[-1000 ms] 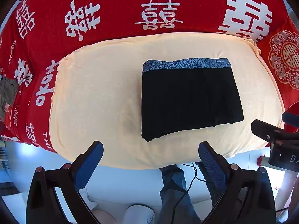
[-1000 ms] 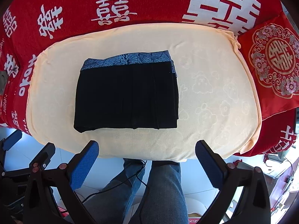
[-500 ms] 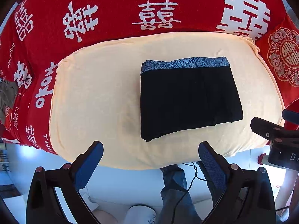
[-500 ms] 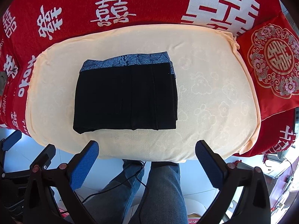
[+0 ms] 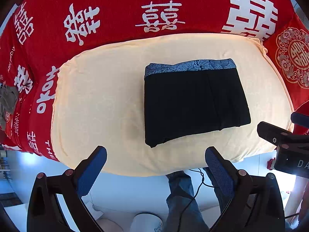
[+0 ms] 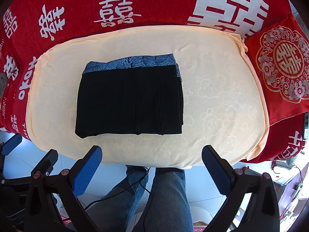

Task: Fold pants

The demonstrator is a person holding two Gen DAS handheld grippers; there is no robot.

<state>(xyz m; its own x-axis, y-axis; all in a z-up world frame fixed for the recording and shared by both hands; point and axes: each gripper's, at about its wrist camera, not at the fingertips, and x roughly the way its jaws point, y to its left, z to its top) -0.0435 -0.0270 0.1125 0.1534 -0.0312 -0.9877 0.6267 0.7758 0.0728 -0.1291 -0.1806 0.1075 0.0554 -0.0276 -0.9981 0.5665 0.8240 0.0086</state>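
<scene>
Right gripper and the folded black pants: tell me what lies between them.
Only bare cream cloth. In the right wrist view nothing sits between the right gripper, open, and the pants.

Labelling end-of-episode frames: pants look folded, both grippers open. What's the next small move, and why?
Probably none on the cloth: just back both grippers away. The pants already lie as a neat folded rectangle on the cream cover, waistband at the far edge. The left gripper and right gripper hang open at the near edge, touching nothing.
</scene>
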